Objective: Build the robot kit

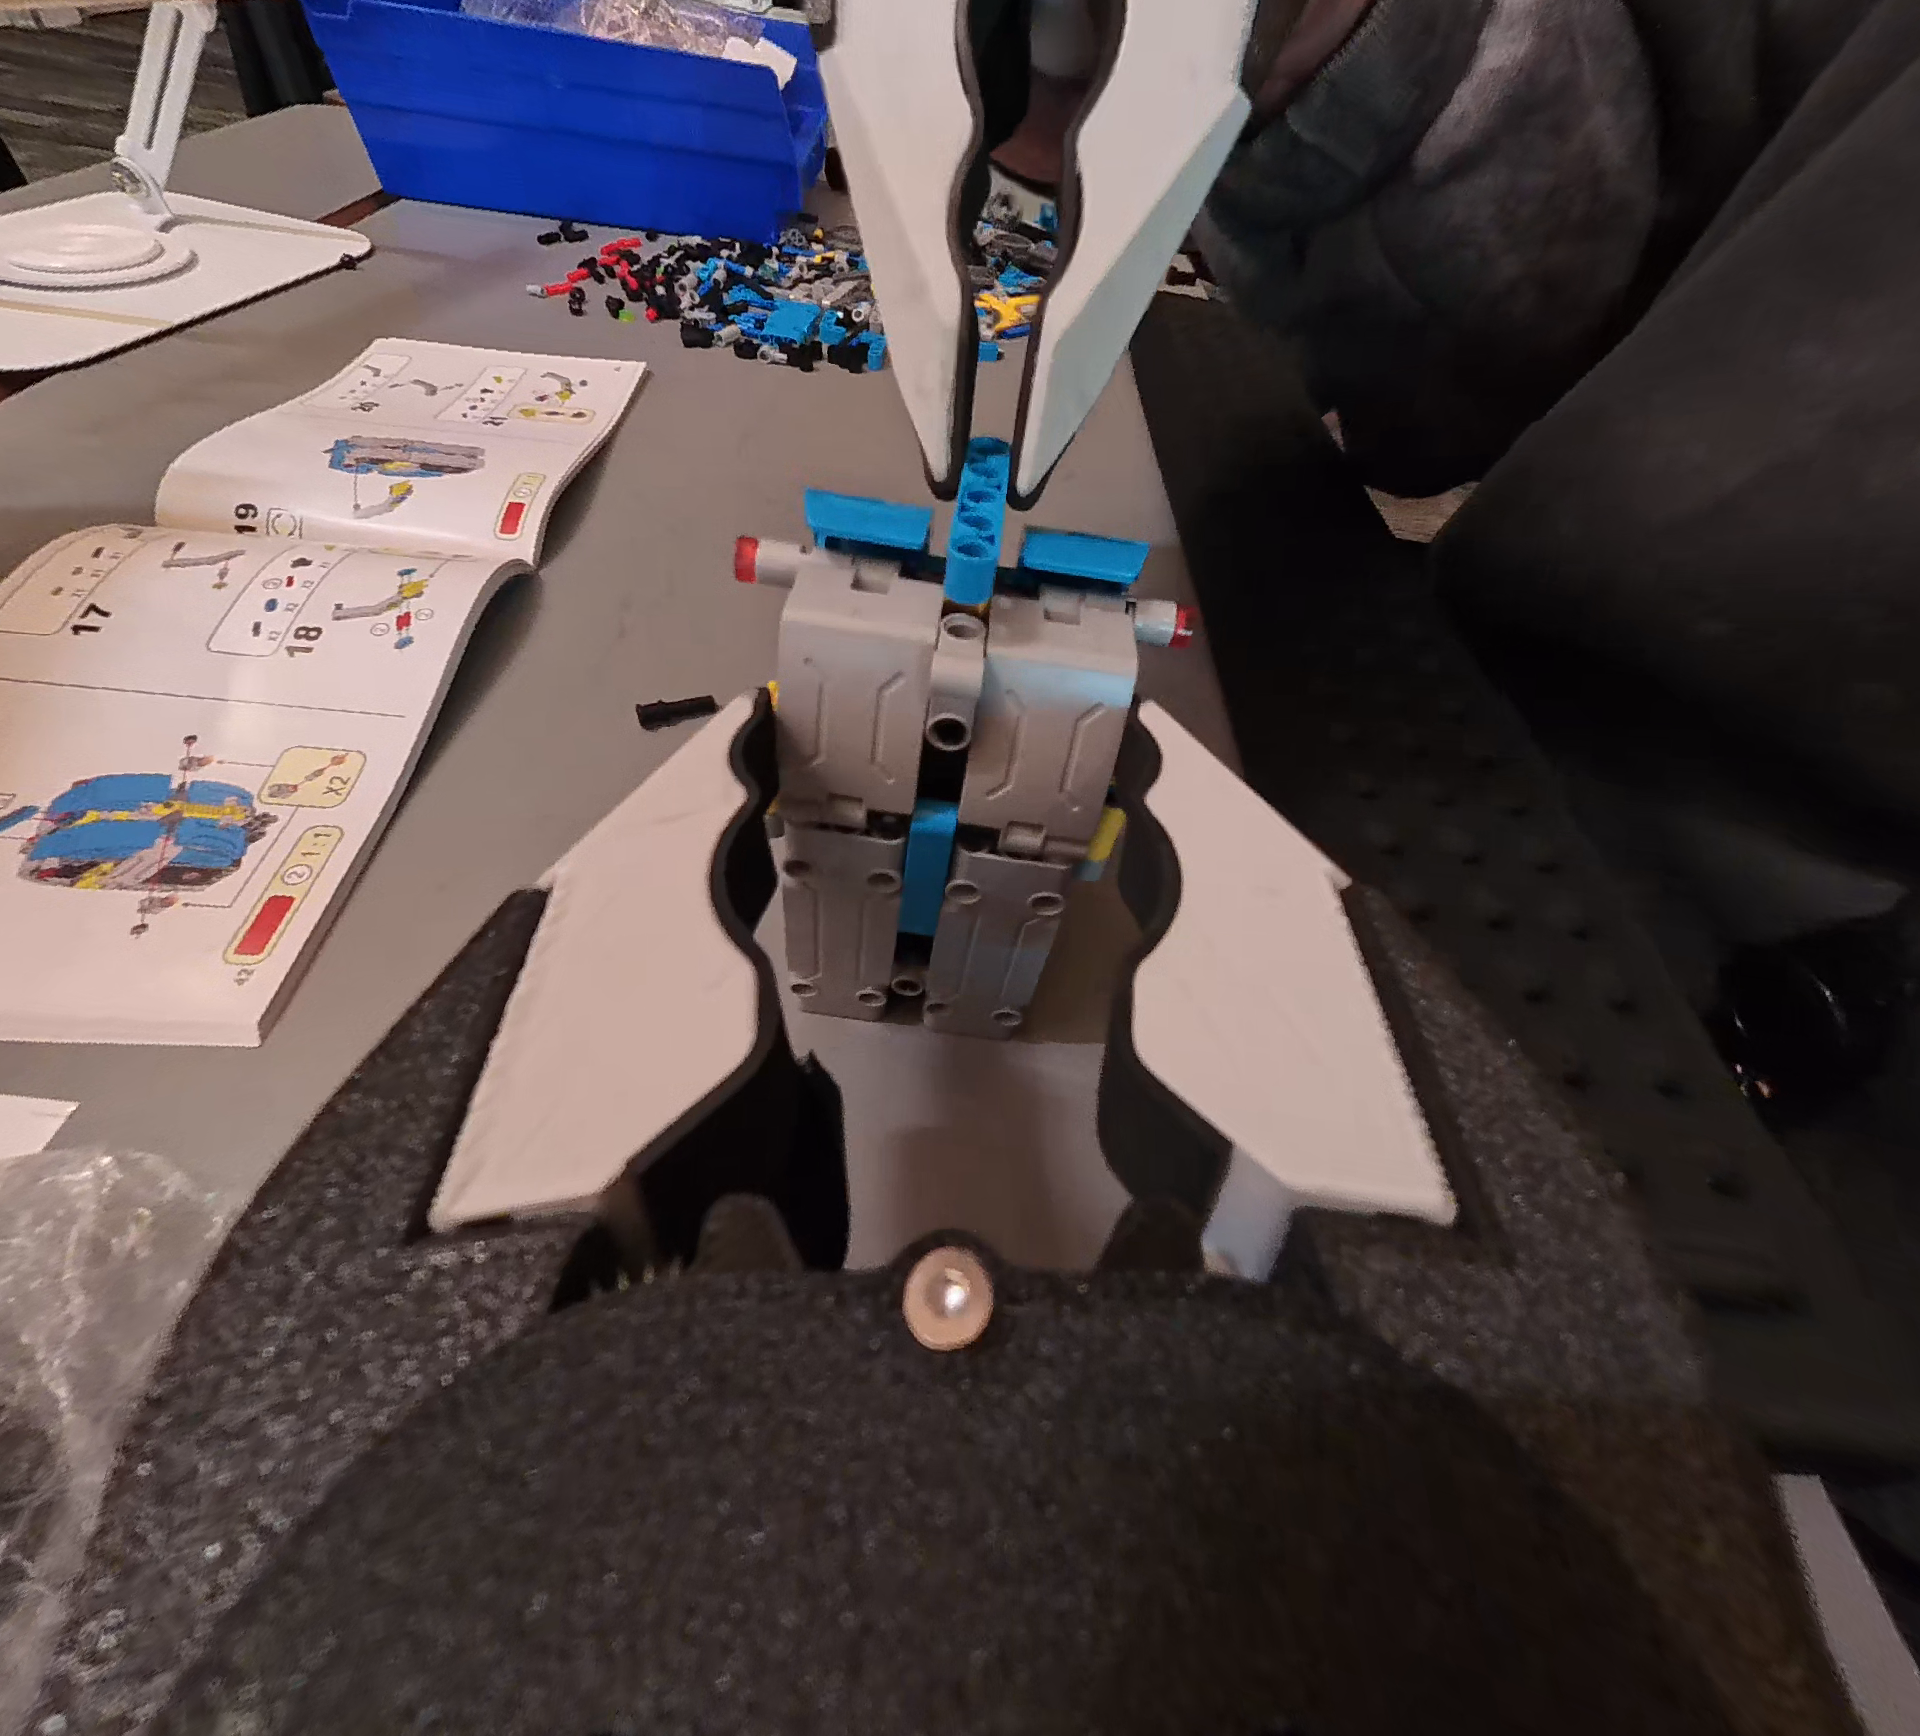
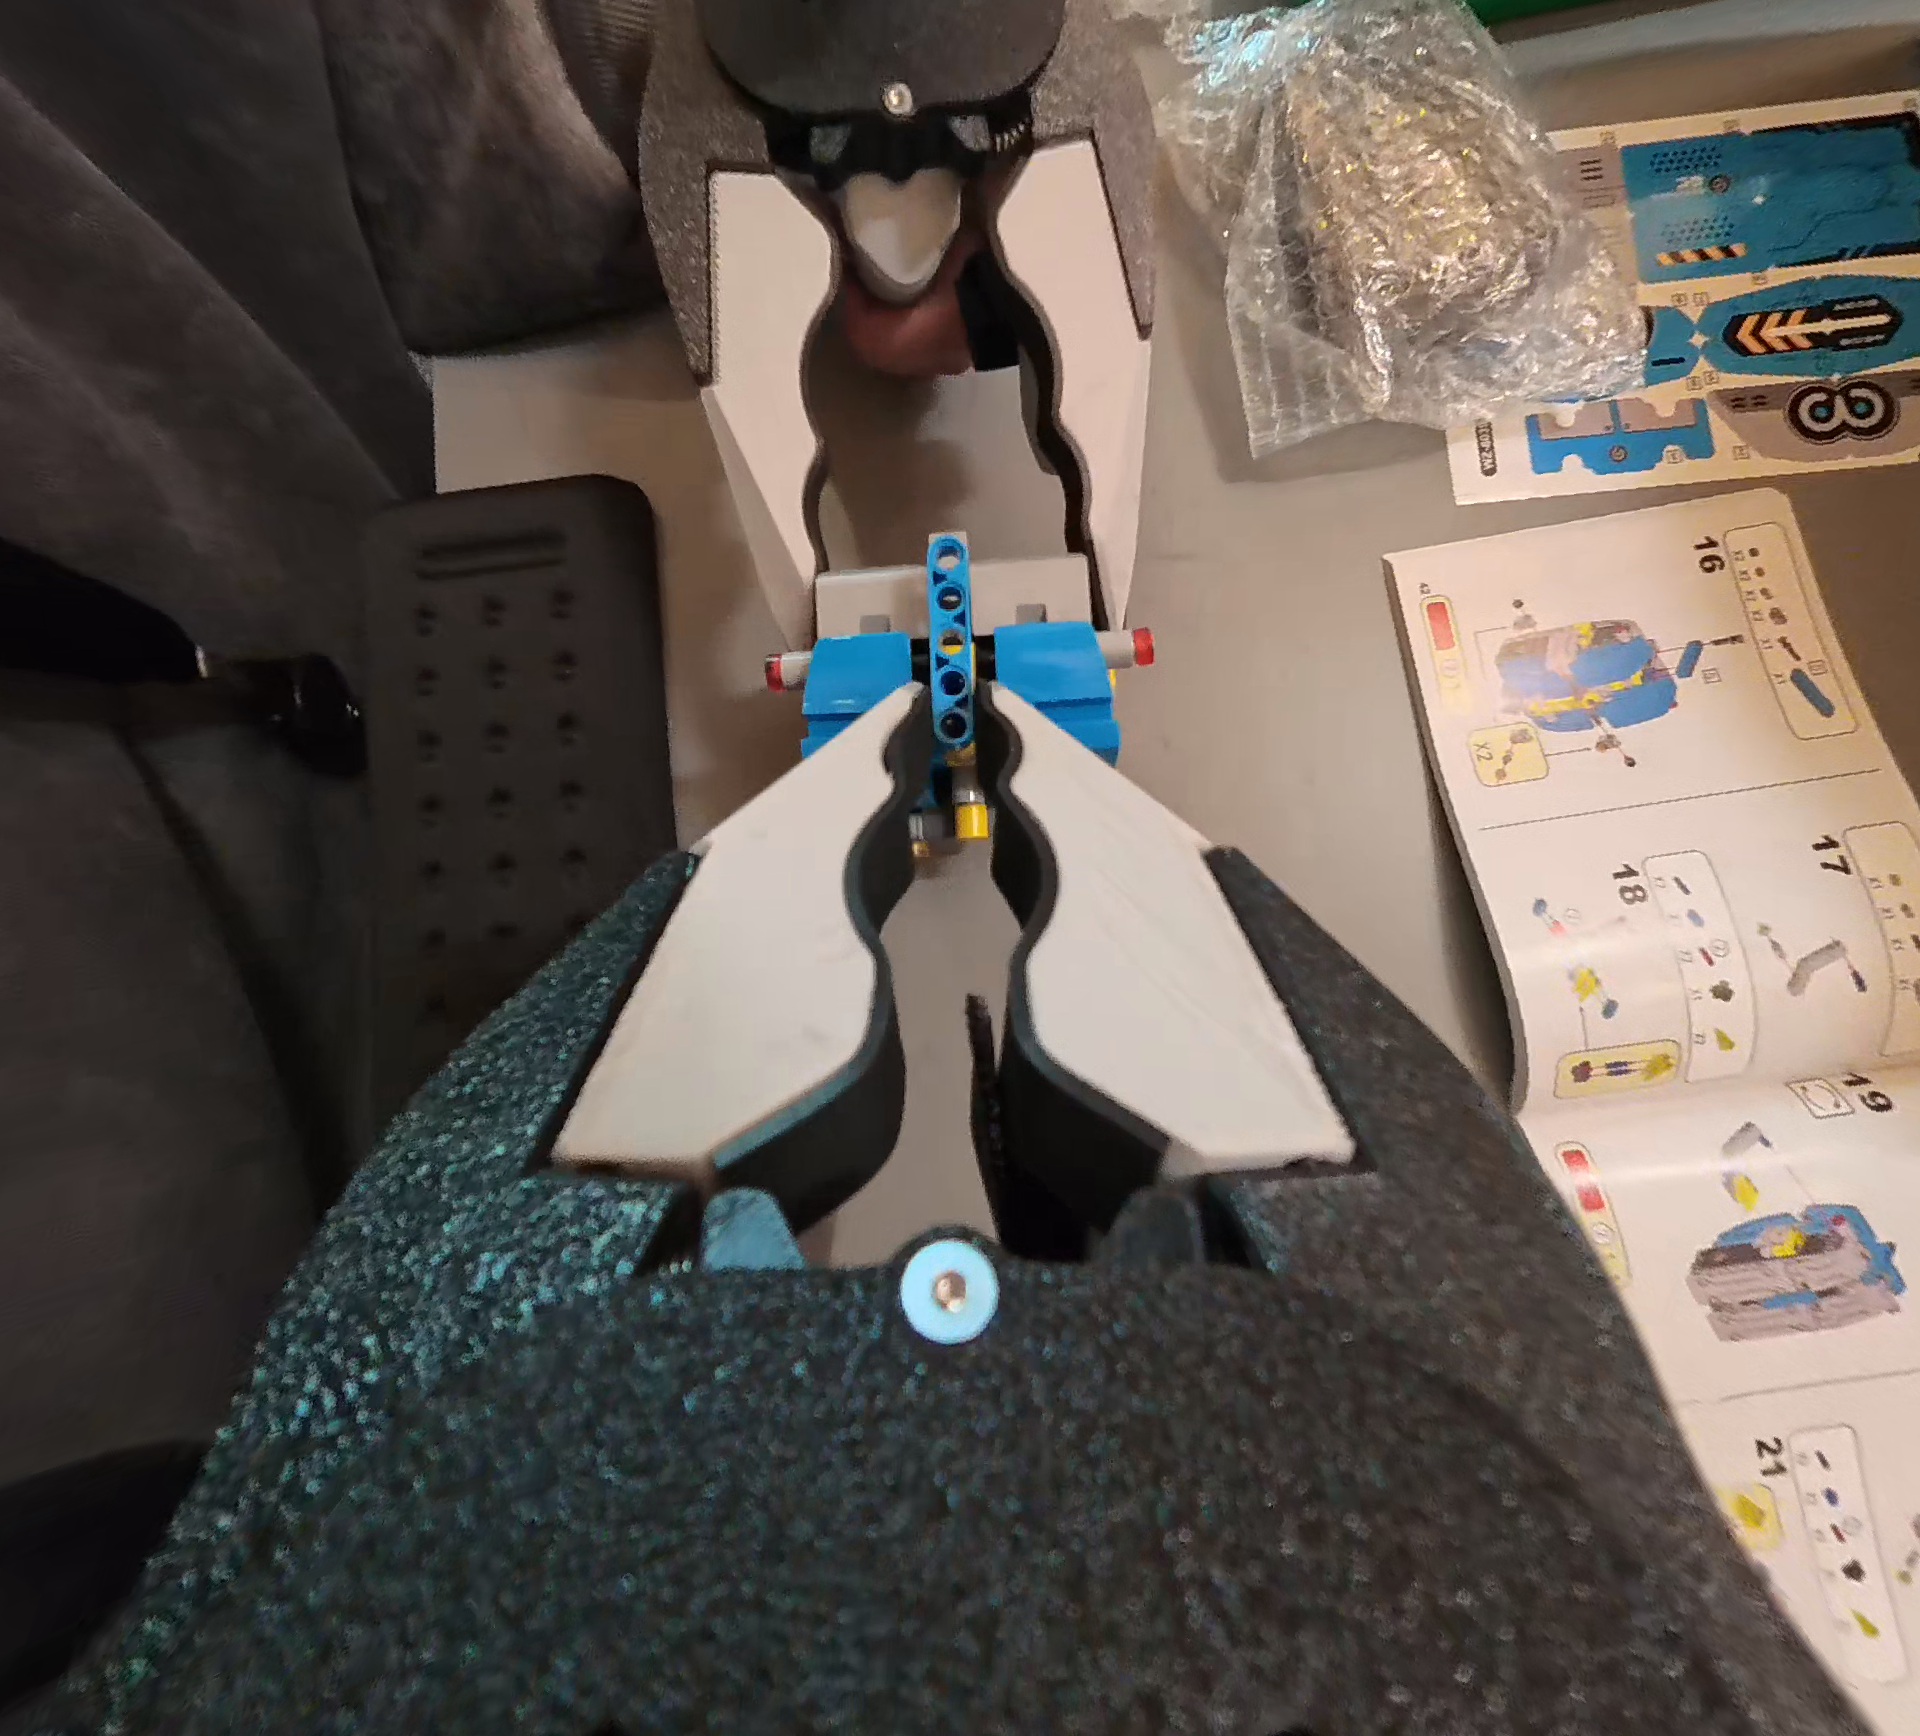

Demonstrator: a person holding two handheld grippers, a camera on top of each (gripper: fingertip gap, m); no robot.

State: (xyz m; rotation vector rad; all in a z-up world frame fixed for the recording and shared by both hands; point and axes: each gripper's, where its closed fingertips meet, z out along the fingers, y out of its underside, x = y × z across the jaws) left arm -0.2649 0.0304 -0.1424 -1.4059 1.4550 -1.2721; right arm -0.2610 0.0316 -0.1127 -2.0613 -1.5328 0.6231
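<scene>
A: Left tool (image 1: 951, 756) is clamped on the grey and blue brick model (image 1: 951, 813), fingers on both flanks, holding it just above the desk (image 1: 623, 647), near the right edge. I'm keeping it square to me.

B: And the right tool (image 2: 951, 715)?

A: Pinched on the thin blue beam (image 2: 948, 647) that stands along the model's midline between the two blue blocks. From the left view the right tool's tips close on the beam's far end.

B: How would you handle it well?

A: My judgement: keep the left grip firm and level, push along the beam's own line, no twisting. The red-tipped axles (image 1: 769, 559) stick out left and right, so I'd stay clear of them.

B: Containers?

A: Blue bin (image 1: 561, 117) at the far side, with clear plastic bags in it. In front of it, loose small parts (image 1: 727, 294) lie scattered on the desk, not in anything. The open instruction booklet (image 1: 249, 647) sits left. In the right view, a crumpled clear bag (image 2: 1392, 232) holds dark pieces, beside a sticker sheet (image 2: 1766, 284).
</scene>
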